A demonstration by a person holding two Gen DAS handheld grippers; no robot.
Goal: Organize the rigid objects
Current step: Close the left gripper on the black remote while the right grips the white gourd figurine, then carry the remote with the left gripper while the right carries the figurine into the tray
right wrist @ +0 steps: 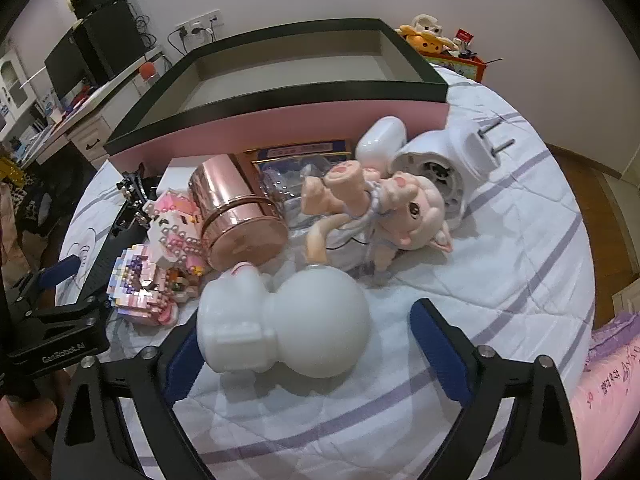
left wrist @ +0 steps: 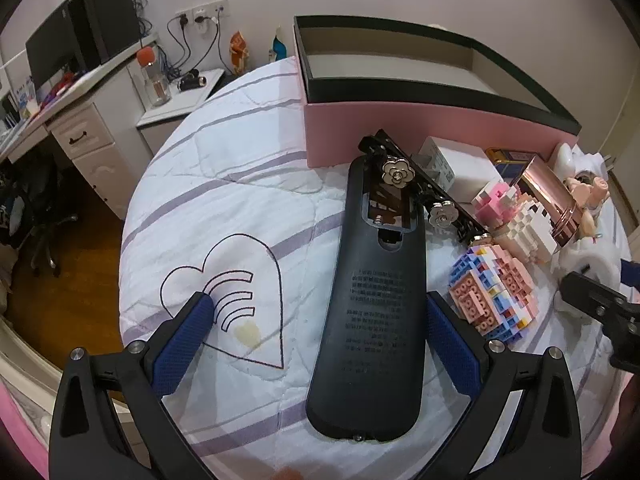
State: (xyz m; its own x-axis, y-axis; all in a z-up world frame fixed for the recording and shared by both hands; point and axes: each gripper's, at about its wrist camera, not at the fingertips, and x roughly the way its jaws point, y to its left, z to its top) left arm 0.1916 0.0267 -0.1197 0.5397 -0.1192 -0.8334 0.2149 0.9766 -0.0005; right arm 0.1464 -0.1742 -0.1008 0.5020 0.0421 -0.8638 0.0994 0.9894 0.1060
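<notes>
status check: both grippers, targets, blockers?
Left gripper open, straddling black remote. Right gripper open around white figurine. Pink box behind, empty. Brick models crowd remote.

Left tongs (left wrist: 316, 320): matte black frame, two triangular arms with teardrop cut-outs, each ending in a finger faced with a blue textured pad (left wrist: 184, 344). Silver round-head screws sit at the arm pivots, two per side.

Right tongs (right wrist: 304, 344): same build, black arms, blue pads (right wrist: 440, 348), silver screws at the pivots. Seen from the right tongs, the left unit's black body carries white lettering, partly legible, on its side.
</notes>
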